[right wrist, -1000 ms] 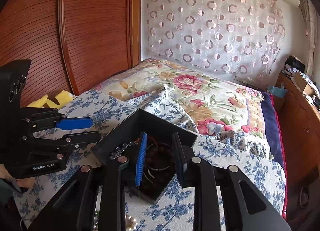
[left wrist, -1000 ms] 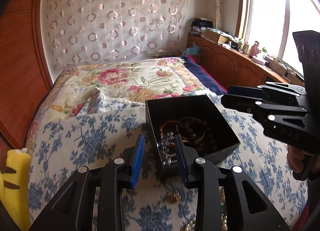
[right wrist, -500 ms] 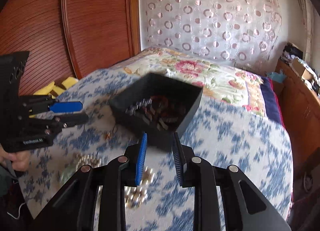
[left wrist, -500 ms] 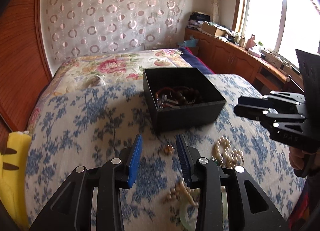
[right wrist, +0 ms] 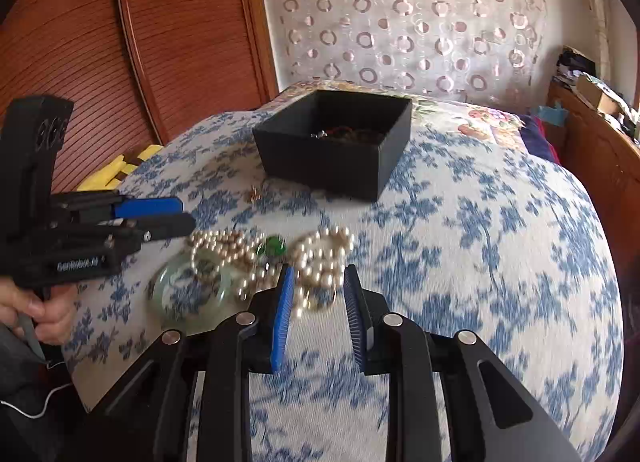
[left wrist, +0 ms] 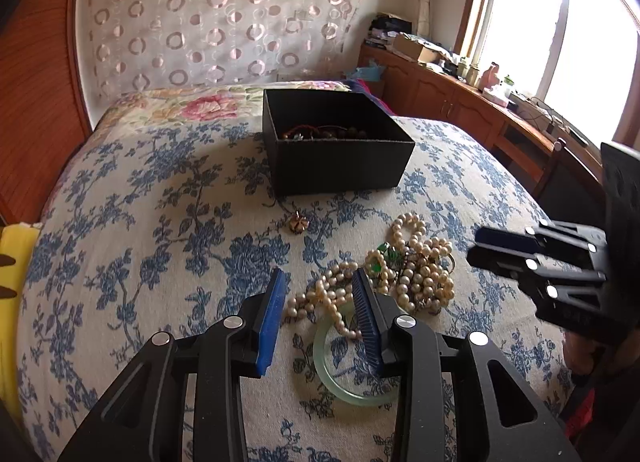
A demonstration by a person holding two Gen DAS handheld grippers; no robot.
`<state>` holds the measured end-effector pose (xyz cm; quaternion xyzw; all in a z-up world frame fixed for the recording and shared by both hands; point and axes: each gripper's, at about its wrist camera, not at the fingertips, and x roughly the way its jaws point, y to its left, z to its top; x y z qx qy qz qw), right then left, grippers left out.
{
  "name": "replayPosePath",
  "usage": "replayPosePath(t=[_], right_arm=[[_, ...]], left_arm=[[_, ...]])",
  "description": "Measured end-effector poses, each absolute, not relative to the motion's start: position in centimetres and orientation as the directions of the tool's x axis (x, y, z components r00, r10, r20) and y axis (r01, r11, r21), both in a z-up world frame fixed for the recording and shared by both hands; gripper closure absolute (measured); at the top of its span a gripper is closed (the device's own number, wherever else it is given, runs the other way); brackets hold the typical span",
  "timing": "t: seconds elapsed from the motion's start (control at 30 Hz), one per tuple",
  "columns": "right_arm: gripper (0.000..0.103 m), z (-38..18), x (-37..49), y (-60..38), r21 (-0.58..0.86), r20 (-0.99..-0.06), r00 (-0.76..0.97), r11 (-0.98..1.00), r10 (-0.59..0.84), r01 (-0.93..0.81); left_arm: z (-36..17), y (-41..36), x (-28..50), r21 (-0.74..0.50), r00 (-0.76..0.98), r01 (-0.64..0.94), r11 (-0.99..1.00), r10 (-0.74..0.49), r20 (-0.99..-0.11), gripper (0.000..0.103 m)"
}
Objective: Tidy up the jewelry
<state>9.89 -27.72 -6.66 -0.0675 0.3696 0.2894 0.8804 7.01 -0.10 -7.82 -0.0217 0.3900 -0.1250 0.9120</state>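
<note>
Both of your grippers hang spread apart, holding nothing.
Your left gripper [left wrist: 319, 282] hovers over the cream pearl strands [left wrist: 416, 262]; the square black box [left wrist: 340, 165] sits beyond your right gripper [right wrist: 318, 276].

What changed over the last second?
Both grippers pulled back from the box: the left gripper and the right gripper now hang open and empty over the pearls and bangle. The box stayed put on the bed, beads still inside; the brooch is unmoved.
</note>
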Motion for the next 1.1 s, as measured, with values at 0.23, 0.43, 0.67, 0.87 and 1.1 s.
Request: replayPosePath(t=[0.23,0.43,0.67,0.87,1.1], right_arm=[[0.075,-7.6,7.9,-28.5,0.105,-0.695,0.559,0.832,0.453,-0.545],[0.075,-8.1,7.3,-28.3,0.1,-0.693,0.559,0.829,0.454,-0.55],[0.075,-8.1,7.4,-28.5,0.109,-0.692,0.557,0.829,0.46,-0.549],[0.075,-8.2,7.4,-28.5,0.107,-0.693,0.556,0.829,0.459,-0.55],[0.075,-8.1,7.6,-28.3,0.098,-0.698,0.554,0.827,0.454,-0.554]], left_arm=[[-8.6,-0.5,6.9,-0.152,0.641,0.205,0.967,-0.249,-0.726,0.074],[-9.5,-1.4,7.5,-0.132,0.619,0.206,0.97,-0.233,-0.75,0.074],[-9.3,-1.3,7.7,-0.141,0.619,0.212,0.967,-0.245,-0.746,0.099],[-8.7,-0.3,7.3,-0.124,0.646,0.195,0.973,-0.222,-0.731,0.099],[-6.5,1.6,6.5,-0.133,0.699,0.161,0.978,-0.209,-0.684,0.099]])
